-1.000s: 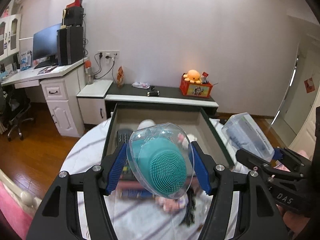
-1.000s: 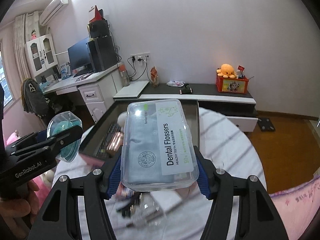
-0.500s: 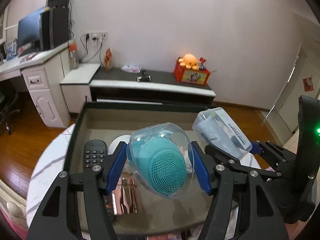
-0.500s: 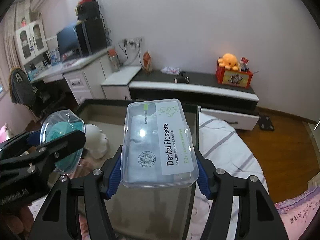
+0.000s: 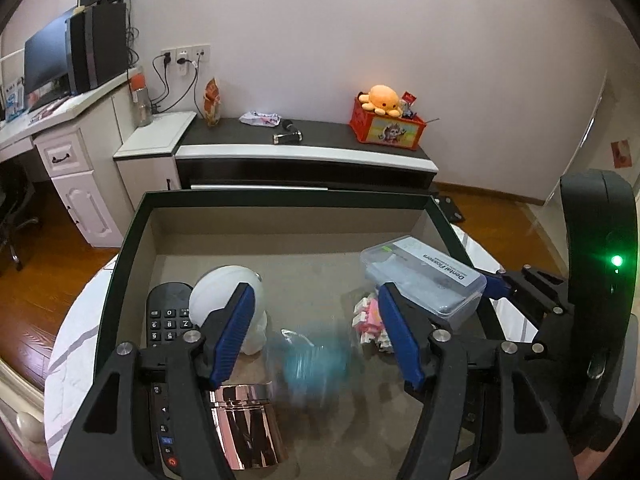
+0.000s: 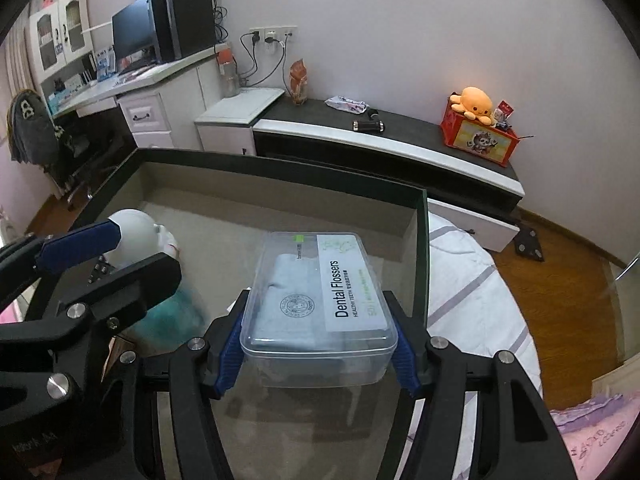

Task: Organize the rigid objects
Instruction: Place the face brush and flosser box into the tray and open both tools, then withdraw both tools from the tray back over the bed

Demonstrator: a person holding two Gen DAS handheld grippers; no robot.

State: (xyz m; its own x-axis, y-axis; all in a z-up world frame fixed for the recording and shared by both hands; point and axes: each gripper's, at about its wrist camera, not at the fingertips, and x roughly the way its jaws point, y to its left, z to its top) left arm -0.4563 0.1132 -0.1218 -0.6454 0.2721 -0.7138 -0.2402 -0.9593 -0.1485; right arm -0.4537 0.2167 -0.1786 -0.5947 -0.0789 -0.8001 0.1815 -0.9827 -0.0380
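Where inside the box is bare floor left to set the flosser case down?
Bare floor runs along the box's far wall and down its right side, beneath the flosser case. The left and near part is crowded: remote, white figurine, rose-gold case, blurred teal brush.

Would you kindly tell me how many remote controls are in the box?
1: the remote control lies along the box left wall, partly behind the left hand-held gripper; others may be hidden.

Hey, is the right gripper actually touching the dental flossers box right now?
Touching. In the right wrist view, the right gripper has both blue pads pressed against the sides of the dental flossers box, holding it above the open box's floor.
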